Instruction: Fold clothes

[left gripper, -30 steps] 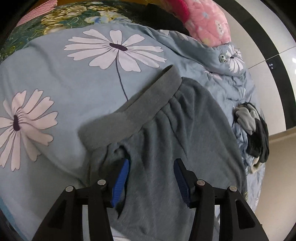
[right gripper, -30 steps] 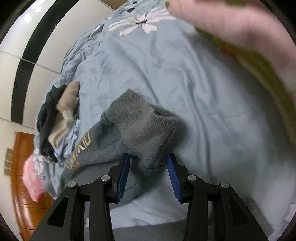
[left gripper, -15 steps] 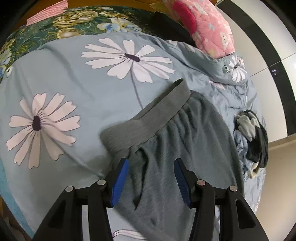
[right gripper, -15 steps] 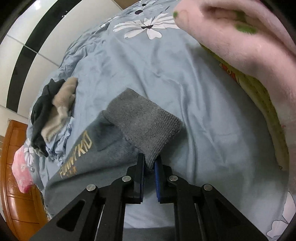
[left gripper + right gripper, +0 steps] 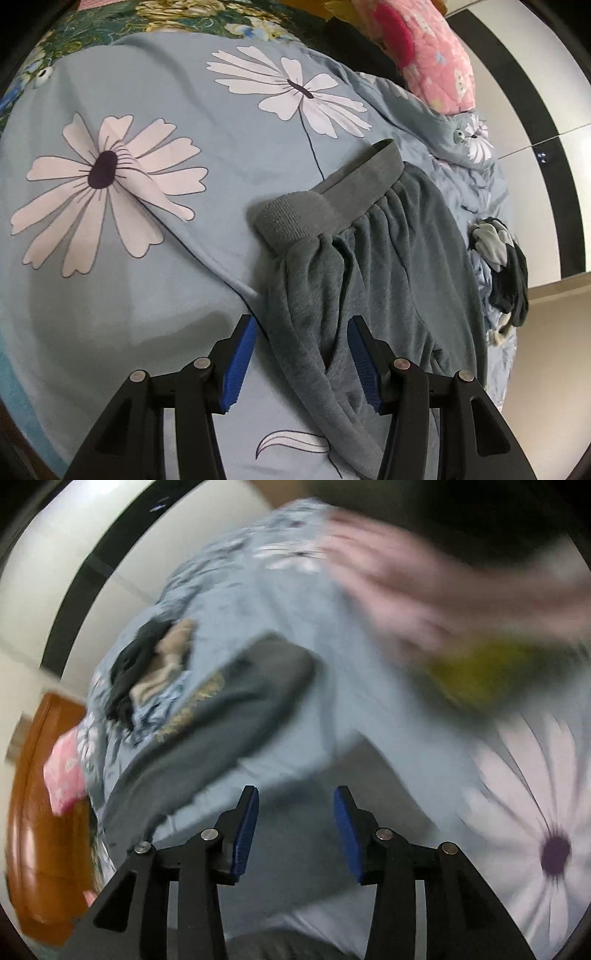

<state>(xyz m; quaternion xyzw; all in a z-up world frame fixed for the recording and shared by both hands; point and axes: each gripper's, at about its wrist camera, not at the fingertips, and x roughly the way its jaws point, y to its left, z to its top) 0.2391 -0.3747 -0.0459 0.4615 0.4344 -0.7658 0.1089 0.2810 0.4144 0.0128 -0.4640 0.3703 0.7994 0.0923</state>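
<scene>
A grey sweatshirt (image 5: 388, 266) lies on a blue flowered bedsheet (image 5: 147, 258), its ribbed hem band (image 5: 354, 184) at the top and a ribbed cuff (image 5: 291, 221) folded over it. My left gripper (image 5: 301, 362) is open, its jaws either side of the sweatshirt's lower left edge. In the blurred right wrist view the sweatshirt (image 5: 229, 716) with gold lettering lies ahead and to the left. My right gripper (image 5: 295, 830) is open and empty above the bedsheet (image 5: 332, 709).
A small pile of dark and pale clothes (image 5: 498, 266) lies at the bed's right side, also showing in the right wrist view (image 5: 147, 672). A pink quilted pillow (image 5: 424, 48) sits at the back. A blurred hand (image 5: 424, 590) crosses the right view's top.
My right gripper, shut on the grey cuff half a second ago, has opened and pulled away fast. The cuff now lies folded onto the hem band. My left gripper has shifted toward the sweatshirt's left edge.
</scene>
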